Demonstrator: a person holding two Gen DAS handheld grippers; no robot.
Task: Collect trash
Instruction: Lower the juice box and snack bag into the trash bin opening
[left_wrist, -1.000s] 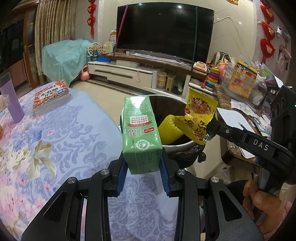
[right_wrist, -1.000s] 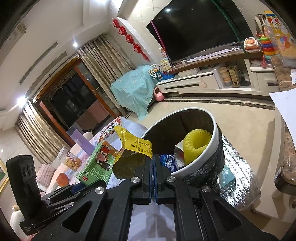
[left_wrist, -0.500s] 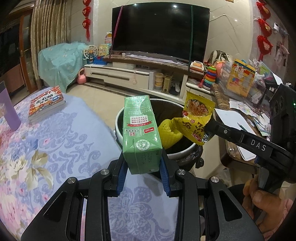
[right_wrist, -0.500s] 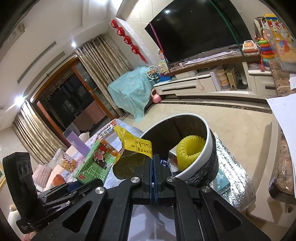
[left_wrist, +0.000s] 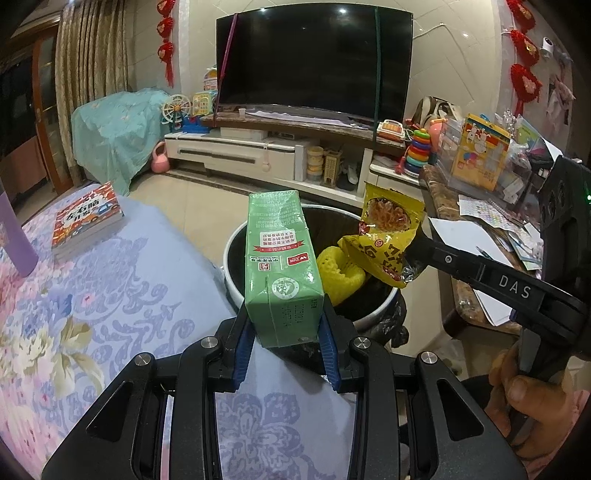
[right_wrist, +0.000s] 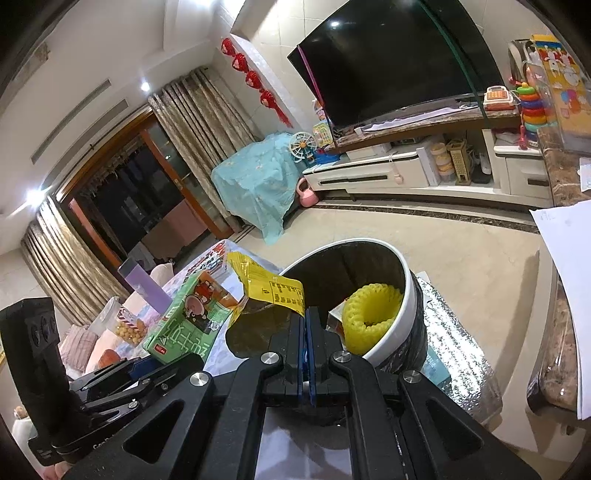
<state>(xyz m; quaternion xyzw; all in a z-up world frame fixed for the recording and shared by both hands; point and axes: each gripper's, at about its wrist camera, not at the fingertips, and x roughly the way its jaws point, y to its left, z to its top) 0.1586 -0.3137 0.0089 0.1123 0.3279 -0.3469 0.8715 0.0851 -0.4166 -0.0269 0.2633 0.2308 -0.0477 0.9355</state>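
Observation:
A green drink carton (left_wrist: 282, 266) stands upright between the blue pads of my left gripper (left_wrist: 284, 325), which is shut on its lower end. It hangs at the table's edge, just before the round white-rimmed trash bin (left_wrist: 236, 240). My right gripper (right_wrist: 306, 325) is shut on a crumpled yellow snack wrapper (right_wrist: 269, 291), held over the bin's near rim. From the left wrist the wrapper (left_wrist: 388, 240) hangs above the bin's right side. A yellow foam net (right_wrist: 369, 306) lies inside the bin (right_wrist: 406, 295). The carton (right_wrist: 192, 317) shows to the wrapper's left.
A floral tablecloth (left_wrist: 74, 295) covers the table, with a book (left_wrist: 86, 221) and a purple cup (left_wrist: 13, 236) on it. Right of the bin stands a cluttered side table (left_wrist: 480, 229) with papers. A TV stand (left_wrist: 277, 155) lines the far wall. A hand (left_wrist: 528, 387) grips the right tool.
The left gripper has carried the carton slightly forward and to the right, so the bin now sits more directly behind it. The right gripper and wrapper have barely moved.

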